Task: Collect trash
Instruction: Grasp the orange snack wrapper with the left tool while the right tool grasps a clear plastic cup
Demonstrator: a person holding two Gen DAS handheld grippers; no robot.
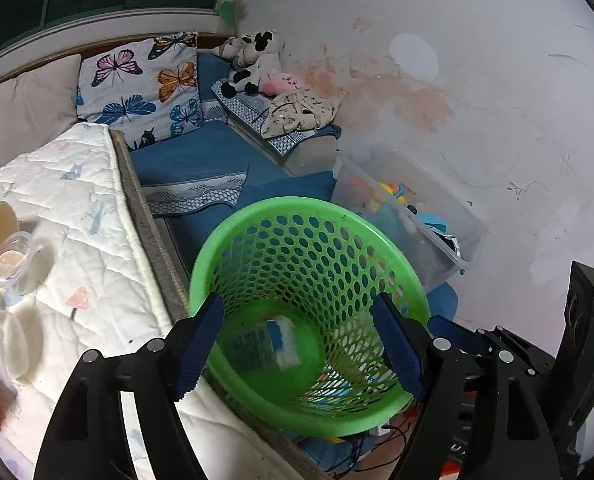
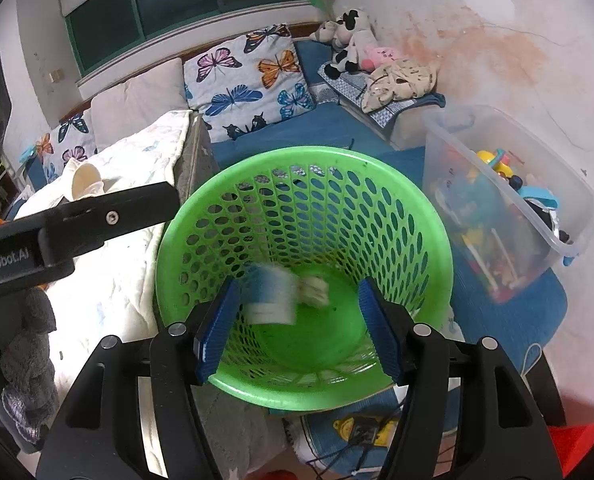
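both tools are hanging spread over the green basket [image 2: 303, 216]: the right tool [image 2: 301, 330] and left tool [image 1: 299, 346] are gripping nothing. a blurred blue-white carton [image 2: 271, 294] is lying inside, ahead of the right tool, beside crumpled paper [image 2: 315, 290]. "genrobot.ai" is showing on the left tool's arm.

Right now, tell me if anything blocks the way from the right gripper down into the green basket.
Nothing visible does. The right gripper is open directly above the mouth of the green basket, and a blue-and-white carton, blurred, is already inside near a crumpled paper wad. The left gripper, also open, hangs over the same opening.
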